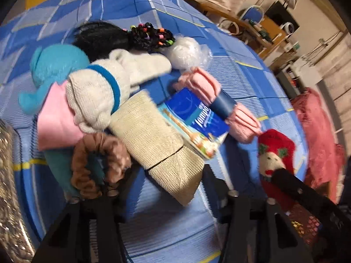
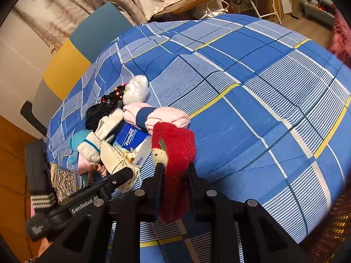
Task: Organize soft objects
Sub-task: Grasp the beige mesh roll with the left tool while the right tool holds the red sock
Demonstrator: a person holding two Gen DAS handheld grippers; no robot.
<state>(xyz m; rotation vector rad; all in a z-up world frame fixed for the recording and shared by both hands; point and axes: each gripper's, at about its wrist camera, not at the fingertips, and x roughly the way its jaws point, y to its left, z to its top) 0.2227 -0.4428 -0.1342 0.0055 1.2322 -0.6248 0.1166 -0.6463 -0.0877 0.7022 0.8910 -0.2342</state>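
Note:
A heap of soft things lies on the blue checked bedspread [image 1: 241, 50]: a beige mesh roll [image 1: 151, 138], a cream knitted sock with a blue band [image 1: 96, 92], a brown scrunchie [image 1: 94, 166], a teal plush [image 1: 54, 65], a pink towel roll [image 1: 219, 100] and a Tempo tissue pack [image 1: 197, 118]. My left gripper [image 1: 163, 189] is open, and the near end of the beige roll lies between its fingertips. It also shows in the right wrist view as the left gripper [image 2: 122, 175]. My right gripper [image 2: 175, 171] is shut on a red Christmas sock [image 2: 175, 144], held beside the heap.
A black wig with coloured beads [image 1: 122, 35] and a white plastic-wrapped ball [image 1: 186, 52] lie at the heap's far side. An ornate silvery box [image 2: 63, 182] sits at the bed's left edge. A pink blanket [image 1: 318, 131] hangs past the right edge. The bedspread [image 2: 263, 109] stretches far right.

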